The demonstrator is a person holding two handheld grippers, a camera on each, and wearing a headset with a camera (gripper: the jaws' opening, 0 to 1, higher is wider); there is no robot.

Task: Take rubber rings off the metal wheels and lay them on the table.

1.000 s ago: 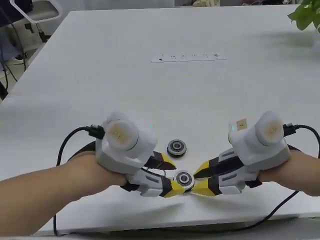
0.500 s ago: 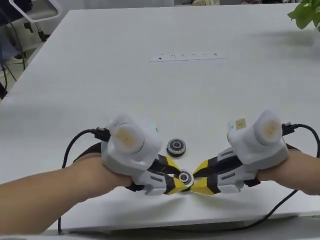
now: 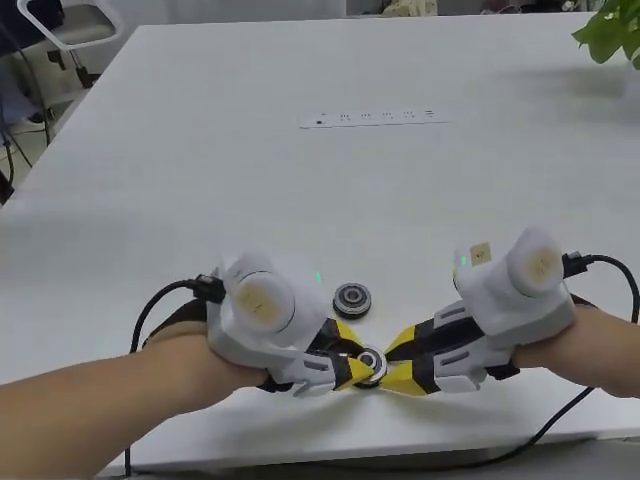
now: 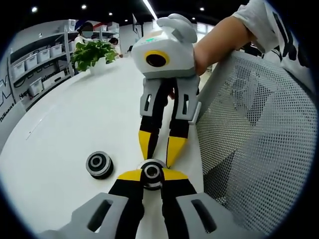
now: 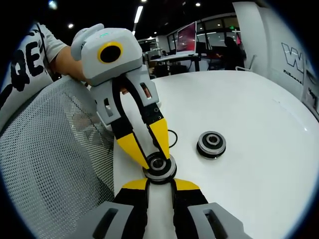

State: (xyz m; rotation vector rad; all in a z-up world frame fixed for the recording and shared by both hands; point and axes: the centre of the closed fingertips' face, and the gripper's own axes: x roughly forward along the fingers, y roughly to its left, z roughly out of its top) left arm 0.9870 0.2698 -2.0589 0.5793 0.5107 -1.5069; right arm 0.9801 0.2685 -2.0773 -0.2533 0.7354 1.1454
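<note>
A metal wheel [image 3: 368,362] with a black rubber ring around its rim sits close to the table's front edge. My left gripper [image 3: 352,362] comes at it from the left with its jaws shut on the wheel [image 4: 151,172]. My right gripper [image 3: 392,365] meets it from the right, its yellow fingertips pinching the same wheel [image 5: 159,167] on the opposite side. A second wheel [image 3: 352,297] with its black ring on lies flat just behind, free of both grippers; it also shows in both gripper views [image 4: 99,164] [image 5: 211,144].
The white table [image 3: 300,200] stretches away, with a thin strip of small marks [image 3: 372,117] at mid-distance. A plant [image 3: 610,30] stands at the far right corner, a chair [image 3: 60,25] beyond the far left. A grey mesh chair back [image 4: 249,124] is behind the grippers.
My left gripper has slid right and its jaws have come together on the wheel. The right gripper has stayed at the wheel. The second wheel has not moved.
</note>
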